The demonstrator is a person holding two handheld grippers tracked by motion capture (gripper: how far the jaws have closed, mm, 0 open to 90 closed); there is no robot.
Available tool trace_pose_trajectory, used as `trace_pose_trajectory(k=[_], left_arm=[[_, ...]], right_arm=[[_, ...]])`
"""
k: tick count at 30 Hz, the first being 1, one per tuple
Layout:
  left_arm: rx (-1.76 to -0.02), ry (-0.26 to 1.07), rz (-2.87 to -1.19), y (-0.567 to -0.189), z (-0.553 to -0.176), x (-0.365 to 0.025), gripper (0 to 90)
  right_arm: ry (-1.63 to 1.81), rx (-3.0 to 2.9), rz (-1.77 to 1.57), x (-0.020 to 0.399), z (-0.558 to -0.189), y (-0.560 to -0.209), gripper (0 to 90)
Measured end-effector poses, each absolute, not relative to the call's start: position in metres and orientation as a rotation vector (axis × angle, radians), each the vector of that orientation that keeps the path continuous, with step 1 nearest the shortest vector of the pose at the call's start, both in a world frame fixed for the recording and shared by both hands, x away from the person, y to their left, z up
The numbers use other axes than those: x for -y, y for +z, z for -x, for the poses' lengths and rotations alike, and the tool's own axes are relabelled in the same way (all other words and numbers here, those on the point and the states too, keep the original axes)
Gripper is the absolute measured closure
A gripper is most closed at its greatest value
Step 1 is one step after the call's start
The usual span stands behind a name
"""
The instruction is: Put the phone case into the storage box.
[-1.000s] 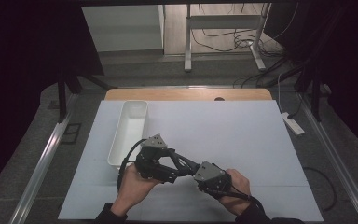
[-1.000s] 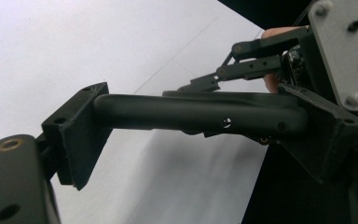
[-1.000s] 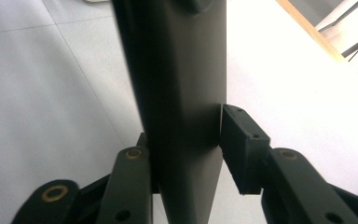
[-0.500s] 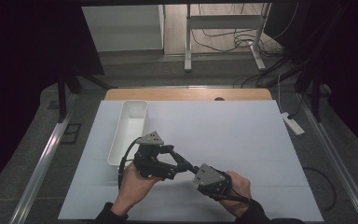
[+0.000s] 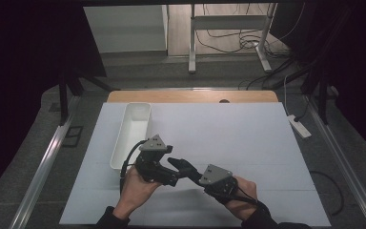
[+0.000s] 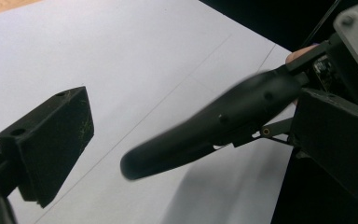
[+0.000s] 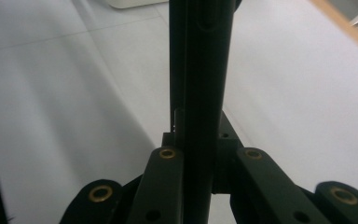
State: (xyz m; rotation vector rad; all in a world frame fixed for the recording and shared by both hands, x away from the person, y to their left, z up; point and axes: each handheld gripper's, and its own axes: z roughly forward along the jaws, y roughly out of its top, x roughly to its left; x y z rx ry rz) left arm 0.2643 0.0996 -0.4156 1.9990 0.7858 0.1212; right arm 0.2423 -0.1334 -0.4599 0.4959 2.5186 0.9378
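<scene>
Tray [image 5: 132, 131], likely light, stiff and slick plastic, lies at the tabletop's [image 5: 228, 133] left; grip 1 long wall. Left gripper [image 5: 170, 175] fingers, just opening, stand released around the right gripper's [image 6: 130, 168] clenched, empty fingers

A white sheet [image 5: 248, 143] covers the table [image 5: 190, 97], whose bare edge shows along the far side. A long tray [image 5: 132, 131] lies on the sheet near its left edge, running from near to far. The left gripper [image 5: 169, 168] sits just before the tray's near end, with the right gripper [image 5: 178, 164] to its right; the two meet tip to tip over the sheet's near middle. A power strip [image 5: 298, 126] lies off the sheet's right edge. Behind the table stands a metal frame [image 5: 228, 38] with cables [image 5: 248, 43] on the floor.
</scene>
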Motion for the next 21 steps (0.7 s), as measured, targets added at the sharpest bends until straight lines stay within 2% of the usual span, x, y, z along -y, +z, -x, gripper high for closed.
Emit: trace_pose_trajectory(k=[13,21], left_arm=[[-0.713,0.220,-2.011,-0.422,-0.261,-0.111,0.0],[-0.671,0.221,-2.005,-0.428,-0.261,-0.117,0.0]], right_arm=[[1.110,-2.653,-0.611,0.150,-0.255,-0.456,85.1],[1.188,-2.700,-0.629,0.158,-0.258,-0.456,85.0]])
